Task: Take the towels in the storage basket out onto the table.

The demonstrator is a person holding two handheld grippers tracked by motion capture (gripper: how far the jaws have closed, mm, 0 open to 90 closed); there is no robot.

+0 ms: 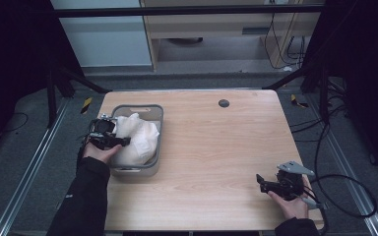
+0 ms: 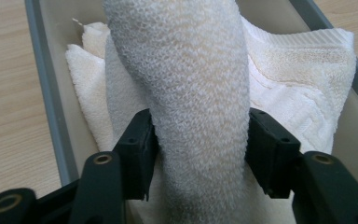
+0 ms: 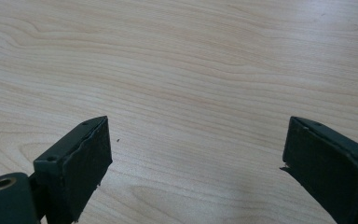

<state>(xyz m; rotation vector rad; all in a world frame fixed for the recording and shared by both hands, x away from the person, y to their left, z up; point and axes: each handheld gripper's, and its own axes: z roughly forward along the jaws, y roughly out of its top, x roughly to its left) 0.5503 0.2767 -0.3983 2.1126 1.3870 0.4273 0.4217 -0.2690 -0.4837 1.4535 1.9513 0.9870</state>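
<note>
The left hand-held gripper [image 2: 199, 149] pinches a raised fold of the cream terry-cloth towel [image 2: 200, 84], which lies in the grey plastic basket [image 2: 44, 93] right beneath it. The right hand-held gripper [image 3: 196, 168] hangs wide open with nothing between its pads, bare light wooden tabletop [image 3: 191, 60] below

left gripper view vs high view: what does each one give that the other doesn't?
Left gripper view: towel weave, and the left tool with its pads pressed on a raised fold of the towel. High view: the whole wooden table, the right tool resting open near its right edge, and both forearms. Both show the cream towel, the grey bin and the left tool.
</note>
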